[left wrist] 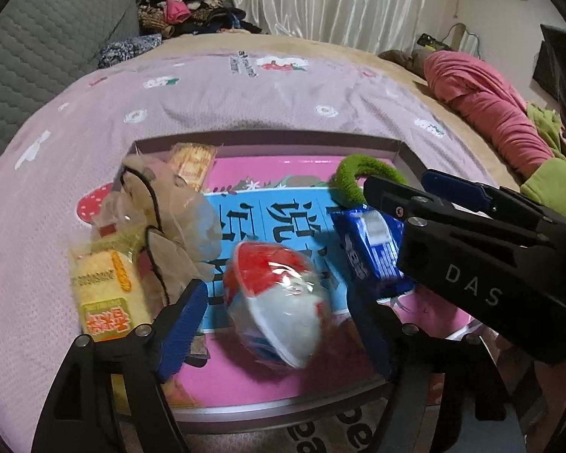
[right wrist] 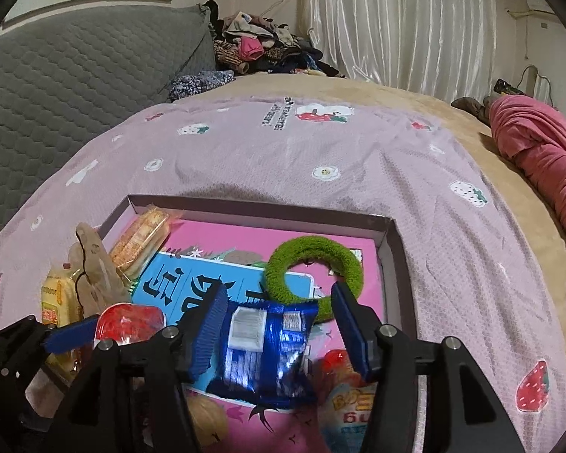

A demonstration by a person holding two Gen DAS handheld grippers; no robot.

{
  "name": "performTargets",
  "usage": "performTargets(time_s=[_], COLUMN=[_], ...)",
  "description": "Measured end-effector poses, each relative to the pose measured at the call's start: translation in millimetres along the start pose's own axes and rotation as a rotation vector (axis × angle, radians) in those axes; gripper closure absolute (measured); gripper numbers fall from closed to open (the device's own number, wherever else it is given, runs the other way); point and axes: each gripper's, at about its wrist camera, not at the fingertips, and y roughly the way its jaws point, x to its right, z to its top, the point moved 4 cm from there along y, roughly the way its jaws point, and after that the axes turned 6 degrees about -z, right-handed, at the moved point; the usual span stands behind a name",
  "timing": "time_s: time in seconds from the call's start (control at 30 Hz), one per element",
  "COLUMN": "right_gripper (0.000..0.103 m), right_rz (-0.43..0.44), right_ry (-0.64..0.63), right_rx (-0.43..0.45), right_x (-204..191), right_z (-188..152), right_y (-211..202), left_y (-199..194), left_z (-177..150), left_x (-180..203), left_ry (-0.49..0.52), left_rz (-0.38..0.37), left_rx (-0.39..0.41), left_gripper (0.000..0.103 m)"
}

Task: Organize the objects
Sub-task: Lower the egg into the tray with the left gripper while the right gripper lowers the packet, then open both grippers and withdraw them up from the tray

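- Left wrist view: the left gripper (left wrist: 279,324) is seen with its fingers (left wrist: 181,324) spread, released; a red-and-white wrapped bowl (left wrist: 273,298) sits between them untouched, blurred, resting in the shallow box (left wrist: 283,139) on the bed (left wrist: 245,90).
- The bowl's clear film is judged slippery and its shell light and crushable; hold is best taken across the wide middle, not on the loose wrap.
- Left of it a yellow snack pack (left wrist: 105,294) and a beige cloth bag (left wrist: 162,219) are stacked against the box's side; both are judged soft and light.
- Right wrist view: the right gripper (right wrist: 279,328) is seen part open, with a blue foil packet (right wrist: 264,347) between the fingers (right wrist: 211,332). The left pad sits at the packet's edge; the right pad stands clear, so no grasp is read.
- The packet lies in the box on a blue card, just in front of a green fuzzy ring (right wrist: 313,268). Foil is judged slick and crinkly, contents brittle; a gentle pinch across the short width is advised.
- The ring is judged soft and springy, easily taken by one side of the loop.
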Motion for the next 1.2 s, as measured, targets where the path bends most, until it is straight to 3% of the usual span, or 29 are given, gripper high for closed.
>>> performTargets(time_s=[0.53,0.63,0.7,1.2], right_gripper=[0.028,0.019,0.013,0.007], right_rz=[-0.008,-0.019,-0.030,-0.032], right_ry=[0.045,0.050,0.050,0.123], right_rx=[0.098,0.122,0.136,0.251], right_x=[16,15,16,26], right_z=[12,15,16,20], right_y=[-42,-51,-56,-107], left_y=[-29,-35,-42,-91], left_z=[8,10,11,24], left_x=[6,7,7,-1], left_ry=[0.017,0.028,0.030,0.005], left_rz=[0.015,0.025,0.026,0.082], left_rx=[0.069,0.081,0.102,0.223], left_gripper=[0.021,0.012,0.012,0.012])
